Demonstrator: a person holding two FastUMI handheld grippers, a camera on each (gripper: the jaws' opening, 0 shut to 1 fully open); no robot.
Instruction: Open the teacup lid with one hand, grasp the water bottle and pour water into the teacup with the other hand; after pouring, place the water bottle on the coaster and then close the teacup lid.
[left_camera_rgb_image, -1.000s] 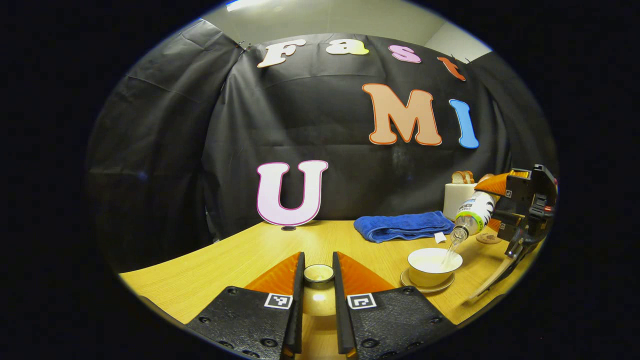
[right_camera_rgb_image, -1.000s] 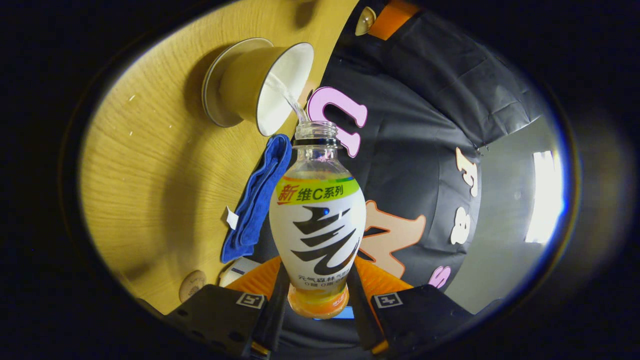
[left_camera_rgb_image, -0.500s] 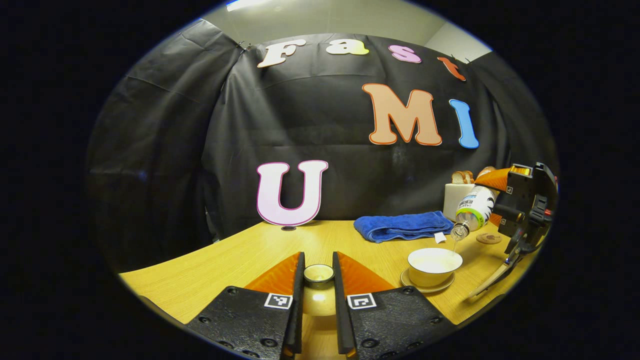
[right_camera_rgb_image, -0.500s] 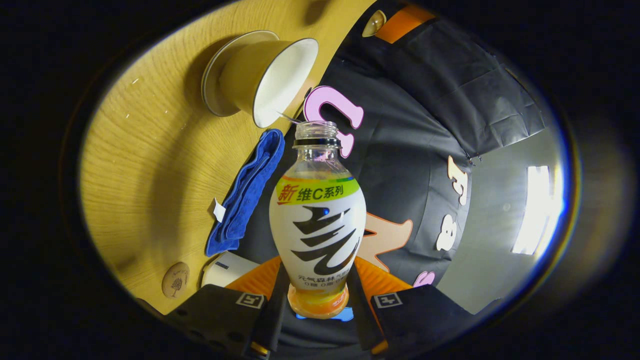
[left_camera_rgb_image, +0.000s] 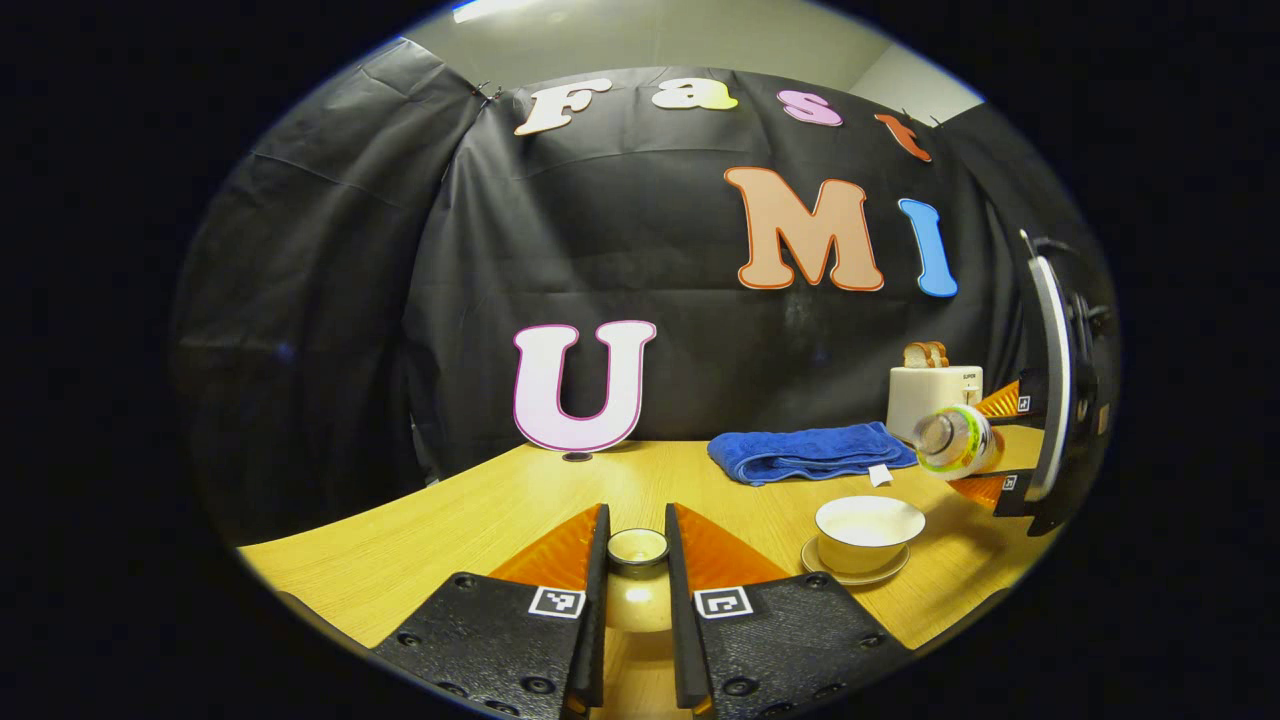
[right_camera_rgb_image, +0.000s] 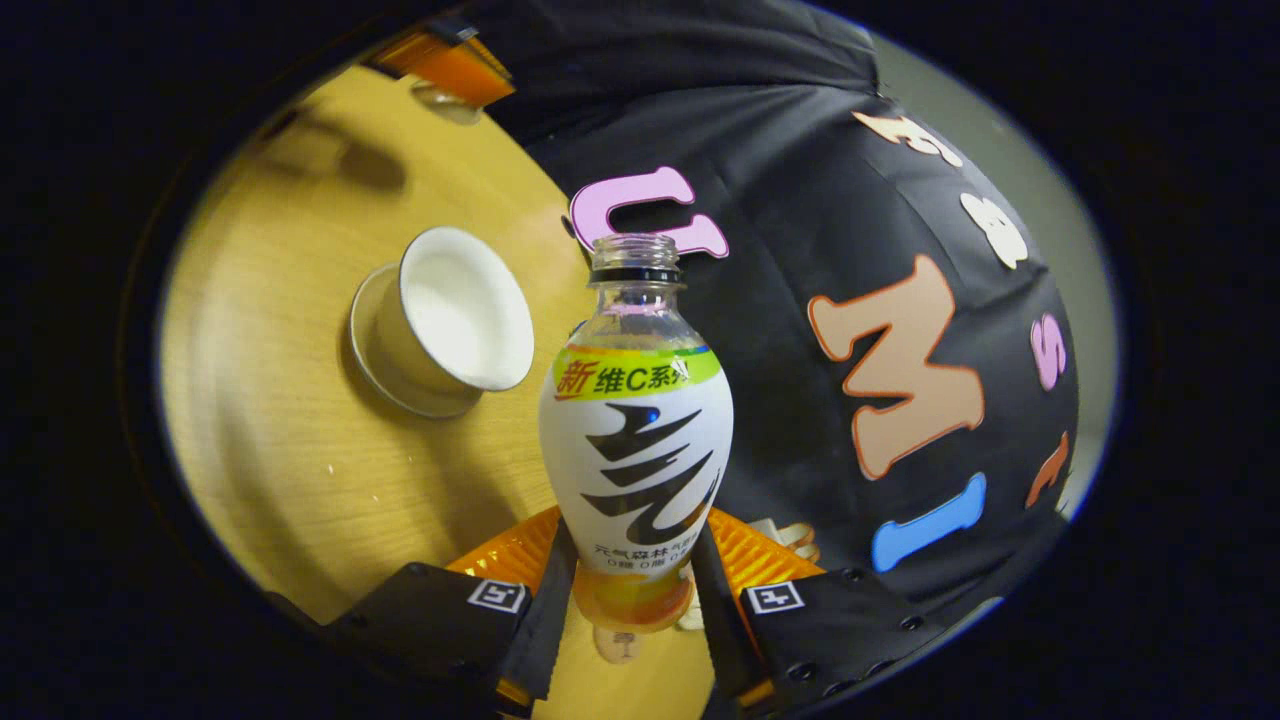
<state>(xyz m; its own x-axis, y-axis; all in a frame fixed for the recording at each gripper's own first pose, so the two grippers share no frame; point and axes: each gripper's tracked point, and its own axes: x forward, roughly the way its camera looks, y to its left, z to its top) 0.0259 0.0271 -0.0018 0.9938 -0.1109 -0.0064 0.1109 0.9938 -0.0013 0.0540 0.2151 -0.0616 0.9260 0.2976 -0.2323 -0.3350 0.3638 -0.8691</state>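
1. The left gripper (left_camera_rgb_image: 637, 590) holds the teacup lid (left_camera_rgb_image: 637, 548) pinched between its two fingers, low over the desk (left_camera_rgb_image: 440, 530) toward its front edge.
2. The teacup (left_camera_rgb_image: 868, 528) stands uncovered on its saucer (left_camera_rgb_image: 852, 575) near the desk's right edge; its white inside is visible from both views.
3. The right gripper (right_camera_rgb_image: 632, 590) clamps the lower body of the water bottle (right_camera_rgb_image: 636, 430), one finger on each side.
4. In the left gripper view the bottle (left_camera_rgb_image: 955, 441) hangs in the air beyond and to the right of the teacup, lying near level, its uncapped mouth turned toward the camera. It is apart from the cup, and no water runs from it.
5. In the right gripper view the bottle's neck is uncapped and looks clear; the teacup (right_camera_rgb_image: 455, 320) sits beside it on the desk (right_camera_rgb_image: 290, 450), not touching.
6. A round coaster (right_camera_rgb_image: 617, 645) shows partly under the bottle's base in the right gripper view; whether the bottle is directly above it cannot be told.
7. A folded blue towel (left_camera_rgb_image: 805, 450) lies toward the desk's rear edge, behind the teacup.
8. A white toaster (left_camera_rgb_image: 933, 392) with bread slices in its slots stands at the rear right corner.
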